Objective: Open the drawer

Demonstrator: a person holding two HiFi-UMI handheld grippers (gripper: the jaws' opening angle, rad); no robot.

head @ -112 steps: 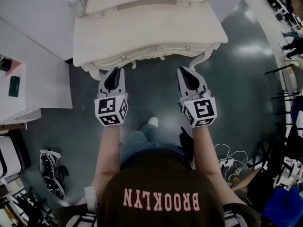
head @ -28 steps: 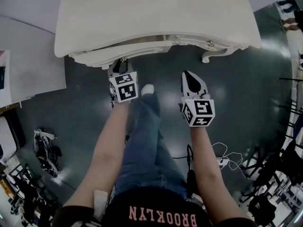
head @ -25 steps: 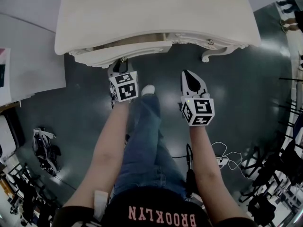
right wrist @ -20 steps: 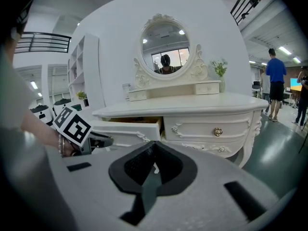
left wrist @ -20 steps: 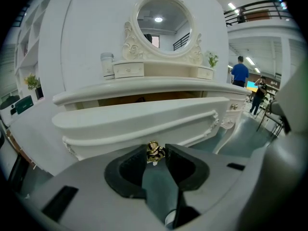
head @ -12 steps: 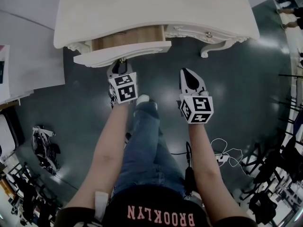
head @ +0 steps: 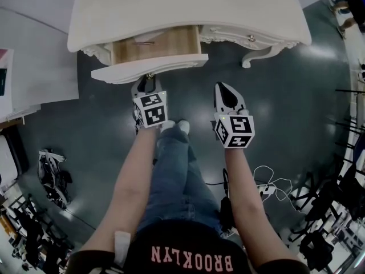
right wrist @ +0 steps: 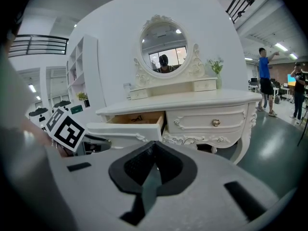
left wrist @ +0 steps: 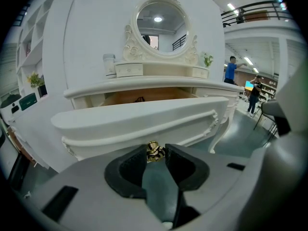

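Drawer (head: 149, 67) of the cream, carved desk (head: 188, 10) stands pulled out at the left, wooden inside showing, its curved front overhanging dark glossy floor (head: 285, 107). Left tool (head: 147, 84) pinches the small gold knob (left wrist: 154, 151) on that front. Right tool (head: 227, 93), pressed together and empty, hangs over open floor. Shirt (head: 191, 258) print reads BROOKLYN.

OBSTACLE: pulled-out cream wooden drawer (head: 149, 67) overhangs floor | CLEAR: dark grey floor (head: 285, 84) before closed right-hand drawer (head: 234, 36)
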